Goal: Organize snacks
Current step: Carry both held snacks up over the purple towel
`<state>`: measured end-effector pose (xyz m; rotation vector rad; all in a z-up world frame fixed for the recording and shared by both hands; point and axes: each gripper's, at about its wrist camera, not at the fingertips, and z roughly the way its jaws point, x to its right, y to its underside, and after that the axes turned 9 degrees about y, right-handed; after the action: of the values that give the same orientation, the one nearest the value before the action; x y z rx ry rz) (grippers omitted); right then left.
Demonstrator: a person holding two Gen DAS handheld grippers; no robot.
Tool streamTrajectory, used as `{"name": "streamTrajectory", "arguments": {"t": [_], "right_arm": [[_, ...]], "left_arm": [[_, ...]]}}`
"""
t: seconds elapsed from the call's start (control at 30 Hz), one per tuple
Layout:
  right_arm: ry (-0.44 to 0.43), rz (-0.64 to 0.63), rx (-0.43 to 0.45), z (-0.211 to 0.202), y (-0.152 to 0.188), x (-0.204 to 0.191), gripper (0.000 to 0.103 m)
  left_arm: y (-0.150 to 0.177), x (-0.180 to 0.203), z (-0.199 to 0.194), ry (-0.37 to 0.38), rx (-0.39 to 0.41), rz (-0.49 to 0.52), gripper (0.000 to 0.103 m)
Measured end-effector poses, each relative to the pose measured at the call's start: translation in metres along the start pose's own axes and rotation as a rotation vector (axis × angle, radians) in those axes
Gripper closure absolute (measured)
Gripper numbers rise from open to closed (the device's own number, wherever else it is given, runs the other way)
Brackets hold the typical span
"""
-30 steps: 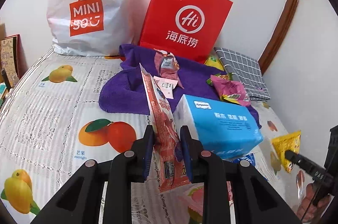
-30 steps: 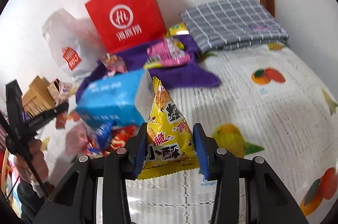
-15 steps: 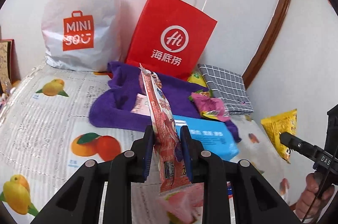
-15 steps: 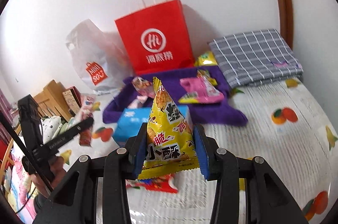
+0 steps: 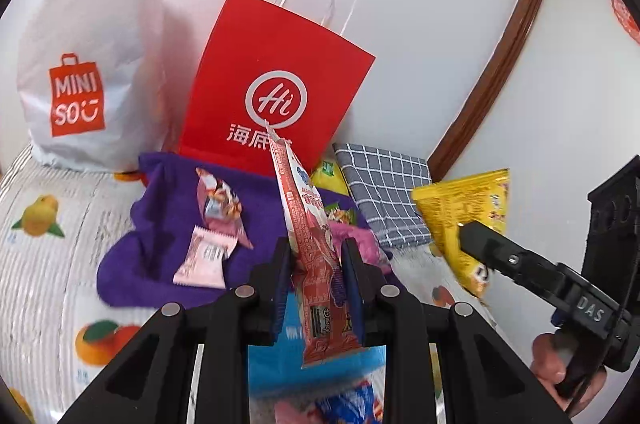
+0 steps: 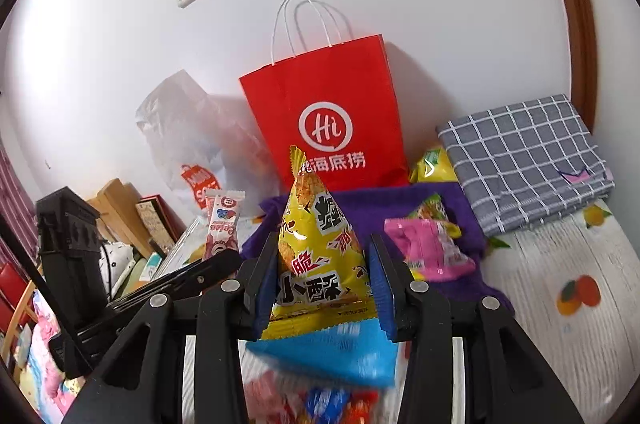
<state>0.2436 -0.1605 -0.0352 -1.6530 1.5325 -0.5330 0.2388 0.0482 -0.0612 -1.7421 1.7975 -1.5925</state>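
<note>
Fingers of the left gripper (image 5: 316, 278) are closed on a long, narrow red and white plastic snack packet (image 5: 310, 248), which stands almost upright between them with its top tilted a little to the left. Fingers of the right gripper (image 6: 324, 284) are closed on a yellow triangular foil snack bag with black characters (image 6: 320, 252), its tip pointing up. Both packets are held above the bed with a white fruit-print cover (image 5: 52, 264).

Beyond the left fingers lies a purple towel (image 5: 160, 224) with a small pink candy wrapper (image 5: 206, 256) and a pink and orange sweet packet (image 5: 218, 202) on it. Behind the towel a red paper bag with white handles (image 5: 276, 80) leans on the wall, and left of it stands a white plastic shopping bag (image 5: 88, 64). Right of the towel lies a grey checked folded cloth (image 5: 384, 192). Just below the fingers of both grippers a blue tissue pack (image 6: 332, 356) shows. On the towel, right of the right fingers, lies a pink crumpled snack bag (image 6: 432, 252)
</note>
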Motion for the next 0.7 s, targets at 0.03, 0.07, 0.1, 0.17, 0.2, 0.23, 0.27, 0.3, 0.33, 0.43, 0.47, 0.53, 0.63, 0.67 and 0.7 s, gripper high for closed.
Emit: {"name": "streamTrajectory", "arguments": {"t": [0.03,0.07,0.1,0.17,0.2,0.23,0.27,0.3,0.33,0.43,0.47,0.53,0.63,0.67,0.7], "right_arm": [[-0.007,0.005,-0.001,0.007,-0.004,0.001,0.061],[-0.015,0.011,-0.004,0.015,-0.008,0.002,0.061],[-0.020,0.015,-0.011,0.024,-0.012,0.003,0.061],[-0.023,0.029,-0.021,0.040,-0.017,0.007,0.061],[-0.029,0.044,-0.029,0.050,-0.017,0.010,0.061],[-0.036,0.058,-0.038,0.057,-0.016,0.014,0.061],[-0.044,0.076,-0.049,0.066,-0.015,0.018,0.061],[-0.047,0.088,-0.054,0.072,-0.013,0.022,0.061],[-0.045,0.098,-0.059,0.078,-0.011,0.025,0.061],[-0.026,0.121,-0.104,0.096,-0.005,0.033,0.062],[-0.030,0.119,-0.106,0.099,-0.005,0.033,0.062],[-0.017,0.104,-0.101,0.105,-0.002,0.033,0.062],[-0.027,0.102,-0.108,0.115,0.003,0.033,0.062],[-0.033,0.105,-0.109,0.118,0.005,0.034,0.062],[-0.032,0.107,-0.113,0.122,0.006,0.035,0.062]], "left_arm": [[-0.002,-0.002,0.003,0.000,0.001,-0.007,0.079],[-0.003,-0.004,0.006,0.002,-0.002,-0.018,0.079],[-0.004,-0.009,0.009,0.011,-0.006,-0.033,0.079],[-0.001,-0.016,0.013,0.020,-0.010,-0.054,0.079],[0.001,-0.021,0.014,0.014,-0.012,-0.059,0.079],[0.002,-0.024,0.015,0.007,-0.013,-0.059,0.079],[0.003,-0.028,0.016,-0.003,-0.015,-0.060,0.079],[0.003,-0.031,0.016,-0.005,-0.014,-0.064,0.079],[0.003,-0.034,0.017,-0.006,-0.010,-0.069,0.079],[0.002,-0.045,0.017,-0.008,0.003,-0.097,0.079],[0.002,-0.048,0.017,-0.009,0.004,-0.104,0.079],[0.002,-0.052,0.016,-0.018,0.013,-0.114,0.079],[0.001,-0.054,0.013,-0.015,0.028,-0.119,0.079],[0.001,-0.055,0.013,-0.016,0.032,-0.120,0.079],[0.001,-0.056,0.012,-0.012,0.034,-0.124,0.079]]}}
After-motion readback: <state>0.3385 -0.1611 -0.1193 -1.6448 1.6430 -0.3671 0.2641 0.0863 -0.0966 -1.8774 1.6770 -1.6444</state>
